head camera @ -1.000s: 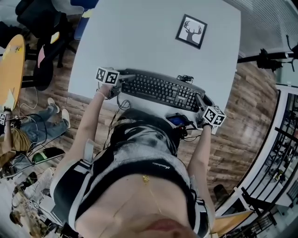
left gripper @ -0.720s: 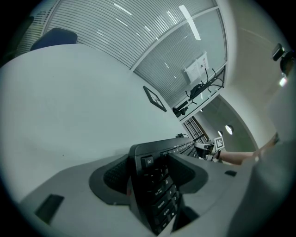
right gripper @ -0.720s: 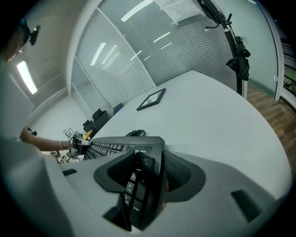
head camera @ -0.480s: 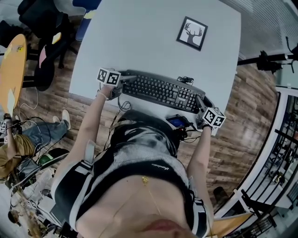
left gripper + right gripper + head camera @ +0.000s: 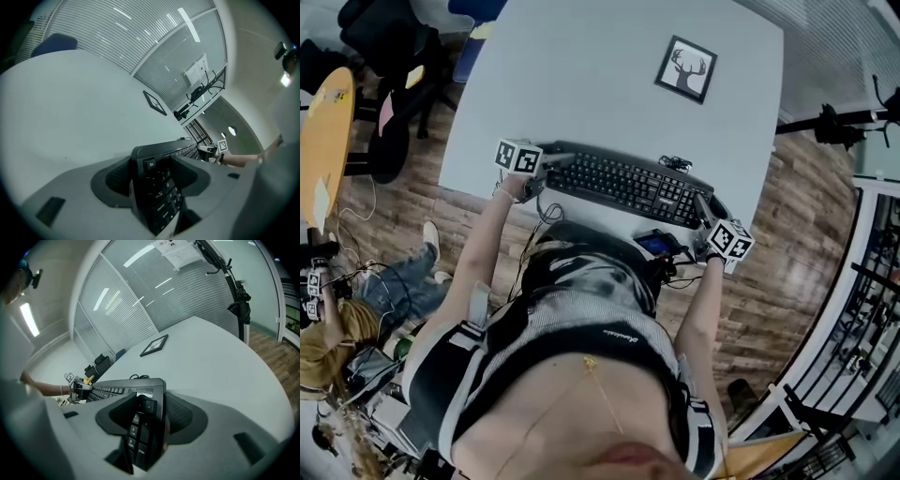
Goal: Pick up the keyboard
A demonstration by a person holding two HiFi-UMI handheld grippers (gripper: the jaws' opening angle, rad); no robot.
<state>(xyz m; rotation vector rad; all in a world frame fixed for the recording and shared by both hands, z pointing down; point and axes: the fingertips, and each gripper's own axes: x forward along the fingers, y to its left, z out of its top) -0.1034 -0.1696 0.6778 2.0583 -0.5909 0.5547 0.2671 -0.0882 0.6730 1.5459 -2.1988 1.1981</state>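
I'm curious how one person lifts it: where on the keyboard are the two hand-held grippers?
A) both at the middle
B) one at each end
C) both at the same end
B: the left hand-held gripper has one end of the keyboard between its jaws, and the right hand-held gripper, its jaws closing, has the other end.

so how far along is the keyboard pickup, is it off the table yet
Done: a gripper sits at each end of the keyboard, and the left gripper has the Esc end clamped between its jaws. In hand: the right gripper has its jaws closing on the number-pad end. Left: the lift itself. The keyboard looks to be lying flat on the table, near its front edge.
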